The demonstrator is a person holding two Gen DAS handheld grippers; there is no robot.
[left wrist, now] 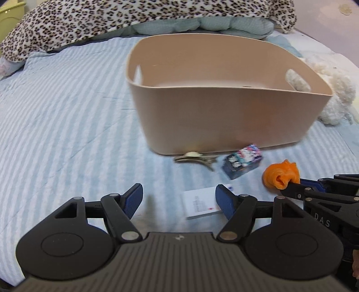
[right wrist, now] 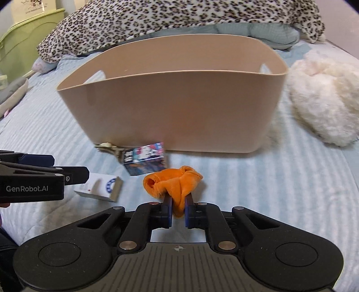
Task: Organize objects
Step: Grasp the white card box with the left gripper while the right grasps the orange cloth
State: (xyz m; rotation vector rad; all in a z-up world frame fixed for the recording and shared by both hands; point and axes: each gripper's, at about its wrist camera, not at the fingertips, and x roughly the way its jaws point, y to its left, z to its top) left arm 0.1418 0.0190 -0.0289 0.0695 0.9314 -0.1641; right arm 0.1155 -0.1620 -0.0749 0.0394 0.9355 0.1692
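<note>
Orange cloth (right wrist: 172, 184) is pinched by the right gripper (right wrist: 178, 212); lifting over the beige bin (right wrist: 170, 107) is called for next, while left gripper (left wrist: 178, 201) jaws are spread.

1. You have a pale blue striped quilted bedspread (left wrist: 67, 116) under everything.
2. Behind it lies a leopard-print fleece blanket (right wrist: 157, 15), over a light teal puffy duvet (left wrist: 202, 23).
3. At your far left stands a yellow-green wooden bedframe (right wrist: 20, 38).
</note>
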